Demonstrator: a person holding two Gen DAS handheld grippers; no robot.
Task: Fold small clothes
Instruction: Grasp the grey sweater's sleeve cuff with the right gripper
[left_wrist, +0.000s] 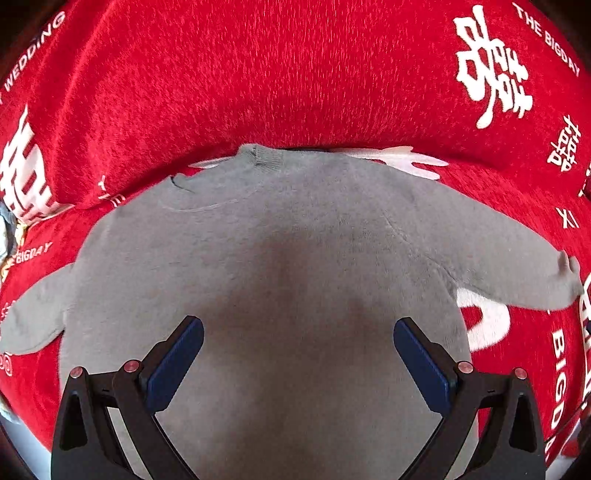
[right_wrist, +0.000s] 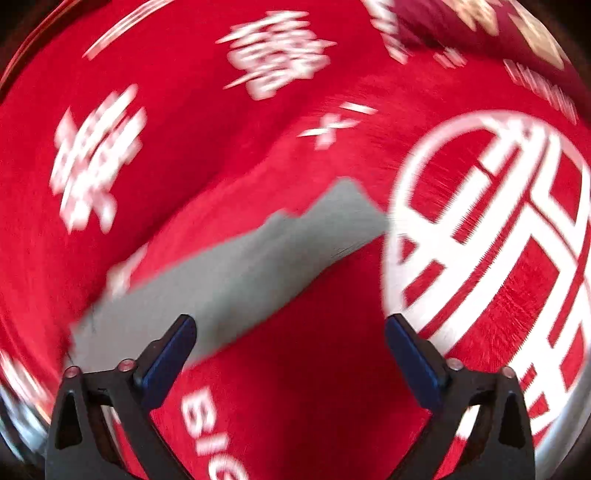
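A small grey sweater lies flat on a red blanket, neck away from me, both sleeves spread out to the sides. My left gripper is open and empty above the sweater's lower body. In the blurred right wrist view, the sweater's right sleeve runs diagonally from lower left to upper right. My right gripper is open and empty, its left finger over the sleeve's near end, its right finger over the blanket.
The red blanket carries white characters and lettering such as "THE BIGDAY". It bulges up in a thick fold behind the sweater's neck. A large white round emblem lies right of the sleeve.
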